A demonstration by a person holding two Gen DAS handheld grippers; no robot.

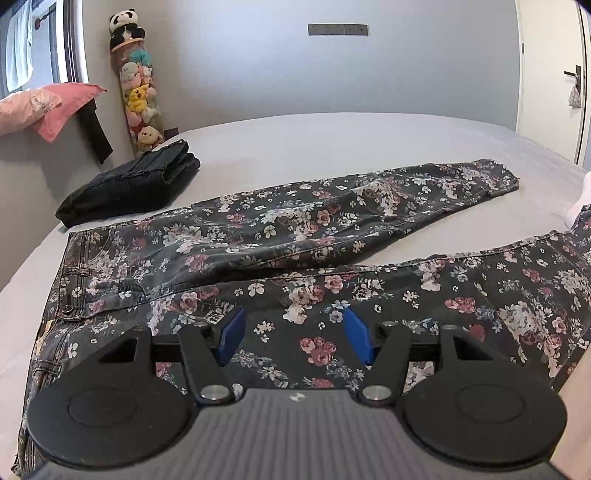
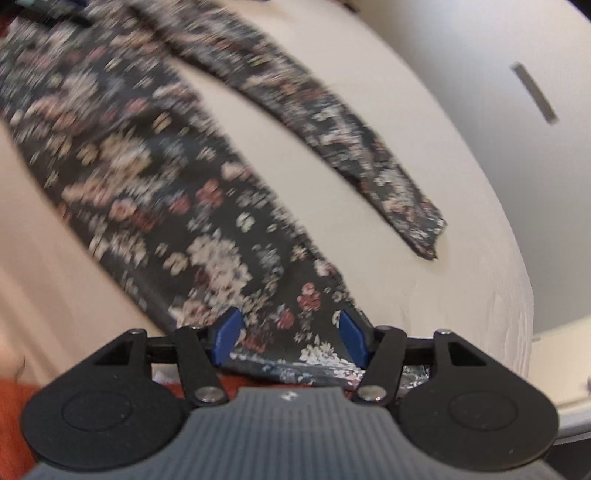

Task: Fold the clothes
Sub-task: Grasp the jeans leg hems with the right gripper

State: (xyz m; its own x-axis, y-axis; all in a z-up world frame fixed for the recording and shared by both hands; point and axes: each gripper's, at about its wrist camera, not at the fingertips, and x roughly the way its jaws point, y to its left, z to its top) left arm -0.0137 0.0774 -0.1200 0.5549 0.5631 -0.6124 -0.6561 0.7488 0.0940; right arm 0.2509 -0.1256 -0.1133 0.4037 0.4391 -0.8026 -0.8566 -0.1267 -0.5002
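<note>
Currently a pair of floral trousers lies spread on a white bed, waistband at the left of the left wrist view, legs running right. One leg angles away toward the far right, its hem near the bed's far side; the other runs along the near edge under the left gripper. Legs split in a V, bare sheet showing between them. Left gripper hovers above the near leg close to the crotch, blue fingers spread wide, nothing between them but cloth beneath; whether the tips touch fabric I cannot tell. Waist button and belt loop visible at left. Folded dark jeans sit on the bed beyond the waistband, apart from the trousers. Behind them, a tall clear tube of plush toys stands in the corner, a panda on top. Pink pillow on a ledge at left. Grey wall with a switch plate; door with handle at right. Right wrist view is motion-blurred. Right gripper sits over the hem end of the near leg, fingers wide apart, the hem edge lying just below and between them, not pinched. Far leg's hem lies well apart, up right on the sheet. Orange-red surface shows below the hem, at lower left.
</note>
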